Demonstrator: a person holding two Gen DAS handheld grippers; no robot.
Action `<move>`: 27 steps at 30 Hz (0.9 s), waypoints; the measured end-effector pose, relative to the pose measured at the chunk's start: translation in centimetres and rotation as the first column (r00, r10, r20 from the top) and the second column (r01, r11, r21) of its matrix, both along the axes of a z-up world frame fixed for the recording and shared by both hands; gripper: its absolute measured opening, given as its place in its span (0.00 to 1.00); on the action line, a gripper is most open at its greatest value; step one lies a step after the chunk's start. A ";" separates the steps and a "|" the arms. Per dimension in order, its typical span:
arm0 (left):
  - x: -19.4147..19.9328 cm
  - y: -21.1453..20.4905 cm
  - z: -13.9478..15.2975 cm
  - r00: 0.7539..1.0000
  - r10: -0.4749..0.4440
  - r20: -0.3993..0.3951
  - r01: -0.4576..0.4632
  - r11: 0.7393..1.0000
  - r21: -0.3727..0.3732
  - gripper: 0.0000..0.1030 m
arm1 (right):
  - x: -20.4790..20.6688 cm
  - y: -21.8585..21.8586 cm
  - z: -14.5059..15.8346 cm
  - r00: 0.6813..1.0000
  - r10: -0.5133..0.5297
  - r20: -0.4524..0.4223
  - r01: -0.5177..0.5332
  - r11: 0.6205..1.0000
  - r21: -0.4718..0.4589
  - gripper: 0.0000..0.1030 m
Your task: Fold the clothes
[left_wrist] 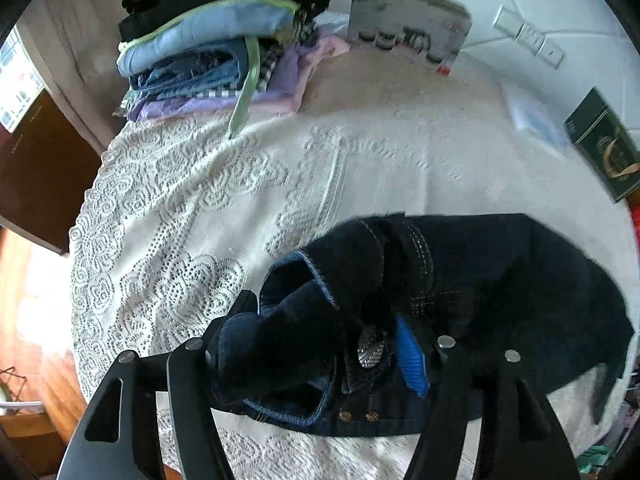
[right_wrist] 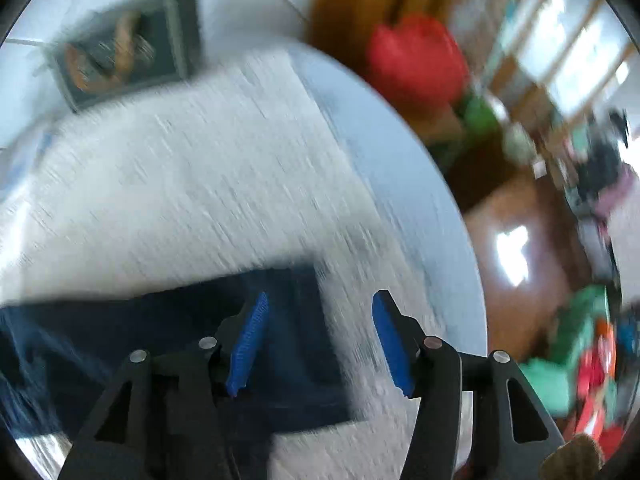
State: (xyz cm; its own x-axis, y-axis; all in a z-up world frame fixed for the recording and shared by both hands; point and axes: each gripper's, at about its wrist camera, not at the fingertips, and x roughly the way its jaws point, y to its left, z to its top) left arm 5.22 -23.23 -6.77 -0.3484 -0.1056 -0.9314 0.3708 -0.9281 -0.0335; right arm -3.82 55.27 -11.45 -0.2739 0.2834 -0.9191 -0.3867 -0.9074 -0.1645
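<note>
A round surface [left_wrist: 280, 456] carries everything, spread with a white lace cloth [left_wrist: 168, 216] of rose pattern. At its far left edge sits a stack of folded clothes [left_wrist: 208, 56], with a green strap hanging from it onto the lace. Dark jeans [left_wrist: 500, 280] lie on the near side. A grey box [left_wrist: 408, 24] stands at the far edge, a dark box [left_wrist: 604, 148] to the right, and a pale blue packet [left_wrist: 532, 116] lies just beside it.
</note>
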 end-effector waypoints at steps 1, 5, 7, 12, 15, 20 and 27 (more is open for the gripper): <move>-0.1 -0.1 1.3 1.000 -0.006 -0.017 0.005 1.000 -0.020 0.69 | 1.0 0.5 -0.7 1.000 -0.026 0.010 0.026 0.999 -0.023 0.55; -1.9 -1.2 5.0 0.995 -0.008 -0.101 0.000 0.997 -0.080 0.76 | 1.8 1.4 -1.1 0.997 -0.077 -0.015 0.076 0.993 -0.085 0.71; -3.2 -1.8 5.0 0.995 -0.035 -0.096 0.030 0.998 -0.057 0.76 | 1.5 1.4 -0.9 0.996 -0.079 -0.029 0.076 0.991 -0.108 0.72; -7.4 -2.9 0.0 0.998 -0.042 0.049 0.046 0.996 -0.074 0.77 | 1.3 1.0 -0.3 0.996 -0.070 -0.059 0.061 0.988 -0.142 0.79; -9.0 -3.0 -2.3 0.995 -0.030 0.092 0.036 0.997 -0.070 0.77 | 0.7 1.4 -0.5 0.995 -0.077 -0.061 0.066 0.984 -0.168 0.80; -10.7 -2.6 -5.4 0.988 -0.026 0.155 0.042 0.994 -0.096 0.76 | -0.2 1.7 -2.1 0.998 -0.062 -0.010 0.059 0.980 -0.191 0.90; -11.1 -2.6 -8.7 0.975 -0.033 0.221 0.052 0.995 -0.081 0.77 | -1.6 2.0 -4.7 0.997 -0.037 0.067 0.051 0.974 -0.220 0.95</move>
State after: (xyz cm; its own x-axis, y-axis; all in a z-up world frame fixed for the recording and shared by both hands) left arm -5.92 -25.85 -15.48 -0.1428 -0.1778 -0.9737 0.3203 -0.9391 0.1245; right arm -5.43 57.25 -16.12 -0.2060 0.0814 -0.9752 -0.4225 -0.9063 0.0136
